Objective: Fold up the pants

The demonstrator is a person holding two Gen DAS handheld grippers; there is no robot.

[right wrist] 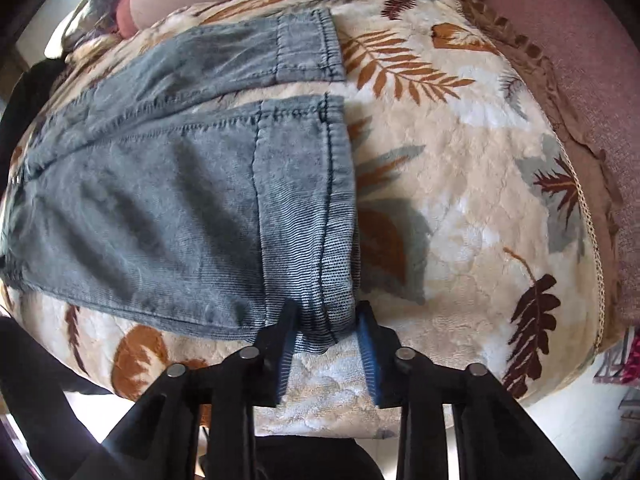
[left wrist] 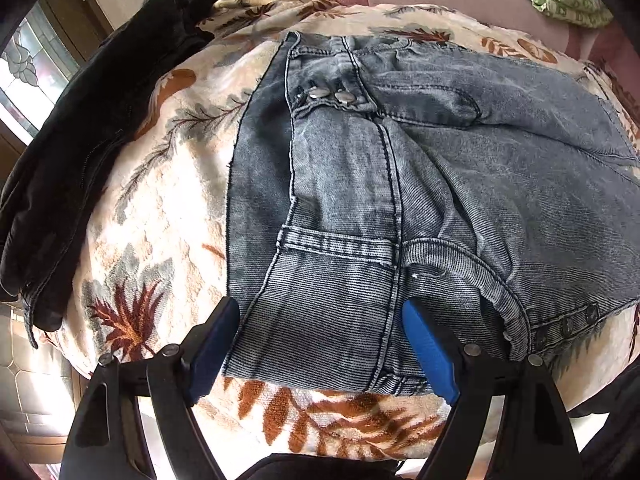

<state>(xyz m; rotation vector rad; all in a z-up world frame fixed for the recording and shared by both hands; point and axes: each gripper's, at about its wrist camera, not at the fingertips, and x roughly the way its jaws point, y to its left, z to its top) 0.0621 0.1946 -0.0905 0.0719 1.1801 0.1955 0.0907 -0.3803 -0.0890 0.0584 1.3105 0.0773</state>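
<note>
- Left wrist view: the left tool [left wrist: 320, 344] is standing wide apart, straddling the waistband end of the jeans [left wrist: 400, 160], which are lying on a leaf-patterned blanket [left wrist: 160, 184] beside a black jacket [left wrist: 80, 152].
- Right wrist view: the right tool [right wrist: 326, 334] is pinching the hem corner of the near jeans leg [right wrist: 180, 208].

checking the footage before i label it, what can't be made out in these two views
- Left wrist view: the jeans run off the right edge, so the legs are unseen.
- Left wrist view: the left gripper straddles the waistband; contact is unclear.
- Right wrist view: the right gripper hides the hem corner.
- Right wrist view: the waist is cut off at the left edge.
</note>
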